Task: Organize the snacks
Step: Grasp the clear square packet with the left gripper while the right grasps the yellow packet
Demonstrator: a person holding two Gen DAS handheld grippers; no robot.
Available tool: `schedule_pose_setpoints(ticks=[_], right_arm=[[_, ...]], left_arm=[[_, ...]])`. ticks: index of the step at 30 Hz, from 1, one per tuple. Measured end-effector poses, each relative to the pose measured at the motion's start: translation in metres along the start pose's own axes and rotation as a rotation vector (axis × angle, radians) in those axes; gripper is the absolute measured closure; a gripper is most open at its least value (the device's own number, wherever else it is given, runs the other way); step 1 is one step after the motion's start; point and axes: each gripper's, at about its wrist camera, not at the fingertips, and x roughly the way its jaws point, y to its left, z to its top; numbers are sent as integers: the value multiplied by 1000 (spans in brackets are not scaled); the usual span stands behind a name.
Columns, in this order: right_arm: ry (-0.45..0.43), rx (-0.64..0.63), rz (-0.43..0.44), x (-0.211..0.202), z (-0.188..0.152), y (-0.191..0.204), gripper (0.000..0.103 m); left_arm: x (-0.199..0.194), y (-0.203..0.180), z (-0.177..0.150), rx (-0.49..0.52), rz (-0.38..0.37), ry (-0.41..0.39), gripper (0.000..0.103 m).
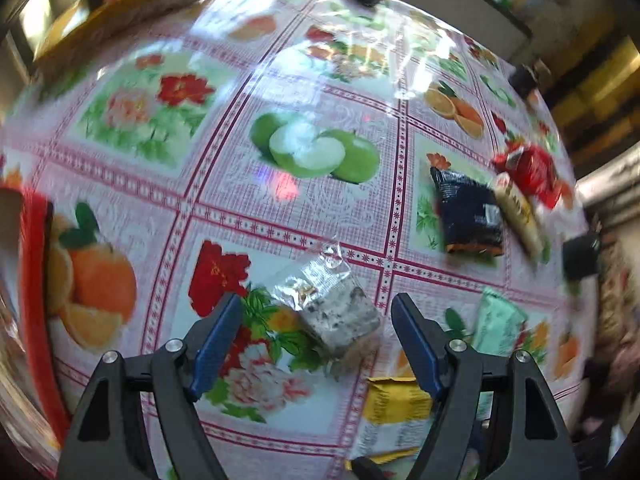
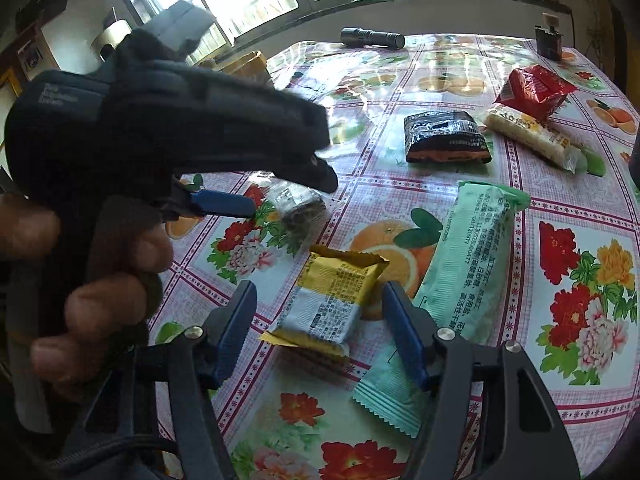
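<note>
My left gripper (image 1: 317, 300) hangs open over the fruit-print tablecloth (image 1: 320, 120). A clear-wrapped grey speckled snack (image 1: 336, 320) lies between and just ahead of its blue fingers, untouched. From the right wrist view a hand holds that left gripper, and one of its blue fingers (image 2: 224, 202) sits beside the same clear-wrapped snack (image 2: 296, 204). My right gripper (image 2: 320, 286) is open around a yellow-and-white packet (image 2: 332, 304) lying flat on the cloth, with gaps at both pads. The yellow-and-white packet (image 1: 396, 404) also shows low in the left wrist view.
A long mint-green packet (image 2: 468, 264) lies right of the yellow one. Farther back are a black packet (image 2: 444, 136), a cream bar (image 2: 532, 136) and a red bag (image 2: 532, 88). A flashlight (image 2: 372, 38) lies by the window. A red tray rim (image 1: 32, 280) stands at the left.
</note>
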Motion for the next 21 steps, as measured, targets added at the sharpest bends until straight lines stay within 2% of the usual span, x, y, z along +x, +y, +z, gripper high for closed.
schedule_pose_setpoints(ticks=[2,3,4,5,6,10,13,15,17,21], right_arm=[[2,-11,-9,1,1,1,36],[5,-21,-15,2,1,3,36],[7,-34,-26,3,2,5,36],[9,-45,-37,4,2,6,37],[11,-53,-45,5,2,8,38],[20,-103,-95,9,3,15,41],[29,-172,-163,12,2,23,47],[33,-204,-199,13,1,27,55],[32,-219,-203,12,1,28,61],[7,-210,-193,0,-1,26,63]], left_arm=[[1,-2,-2,24,8,-17,29],[1,-2,-3,41,27,-31,38],[0,-4,-5,68,66,-49,51],[0,-4,-7,90,96,-61,57],[-1,-4,-10,112,130,-77,70],[-6,12,-15,101,115,-89,71],[-11,22,-20,82,110,-89,72],[-14,27,-25,67,110,-94,72],[-19,35,-34,49,100,-95,72],[-33,50,-53,7,77,-104,72]])
